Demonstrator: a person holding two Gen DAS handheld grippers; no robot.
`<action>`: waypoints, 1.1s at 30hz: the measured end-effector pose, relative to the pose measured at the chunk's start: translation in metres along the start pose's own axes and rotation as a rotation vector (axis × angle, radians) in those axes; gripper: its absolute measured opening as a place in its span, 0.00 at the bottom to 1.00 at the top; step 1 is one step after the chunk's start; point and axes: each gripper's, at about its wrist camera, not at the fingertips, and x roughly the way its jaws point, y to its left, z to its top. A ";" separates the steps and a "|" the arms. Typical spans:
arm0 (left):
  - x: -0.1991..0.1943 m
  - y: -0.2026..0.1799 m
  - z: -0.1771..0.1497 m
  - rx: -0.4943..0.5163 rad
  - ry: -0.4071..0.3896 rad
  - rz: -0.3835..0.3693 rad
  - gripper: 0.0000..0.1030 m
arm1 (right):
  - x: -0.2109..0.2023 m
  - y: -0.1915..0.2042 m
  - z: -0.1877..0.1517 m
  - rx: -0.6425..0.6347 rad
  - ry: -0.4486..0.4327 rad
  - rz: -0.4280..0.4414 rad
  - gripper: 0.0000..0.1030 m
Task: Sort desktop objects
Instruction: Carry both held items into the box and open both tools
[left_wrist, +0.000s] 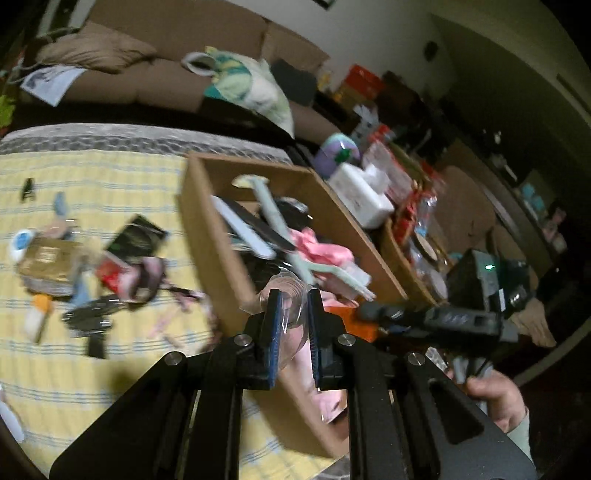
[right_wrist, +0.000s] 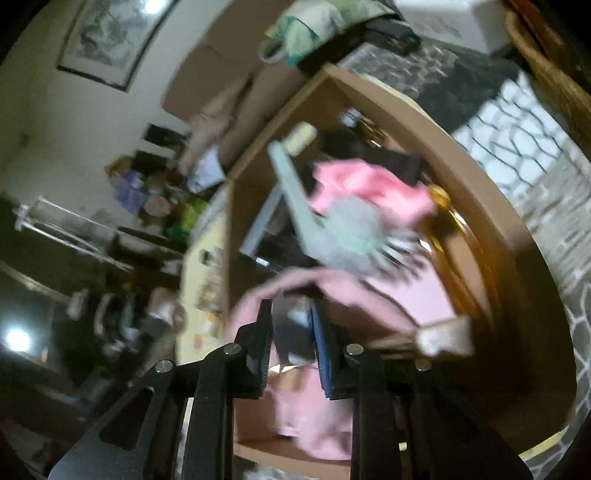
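your left claw (left_wrist: 291, 295) is pinching a clear plastic piece (left_wrist: 286, 310), maybe a thin cup or wrapper, carried over the near wall of the cardboard box (left_wrist: 207, 236). it looks very light and flimsy, it will crumple if squeezed harder, and its glossy skin may slip, so hold it by the rim where it is stiffest. in the box lie a pale green brush (left_wrist: 280, 225), a pink cloth (left_wrist: 321, 247) and a flat black-and-white strip whose kind you cannot tell. left of the box, on the yellow striped bed cover (left_wrist: 110, 369), loose clutter (left_wrist: 92, 273) waits unsorted: a red packet, dark pieces, small white bits, all smeared by blur.

your right claw (right_wrist: 290, 314) hangs over the same box, jaws a little apart, with something dark and bluish between them; whether the pads press on it cannot be told. your right hand (left_wrist: 495, 398) shows at the frame edge. the box bottom is mostly hidden under the cloth.
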 end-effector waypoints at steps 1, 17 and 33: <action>0.010 -0.008 0.001 0.010 0.014 0.000 0.12 | 0.002 -0.004 -0.001 -0.009 0.014 -0.033 0.20; 0.109 -0.055 0.026 0.067 0.147 0.027 0.12 | -0.065 0.019 0.032 -0.119 -0.215 -0.152 0.54; 0.070 -0.051 0.040 0.038 0.100 0.057 0.74 | -0.051 0.034 0.027 -0.147 -0.179 -0.138 0.59</action>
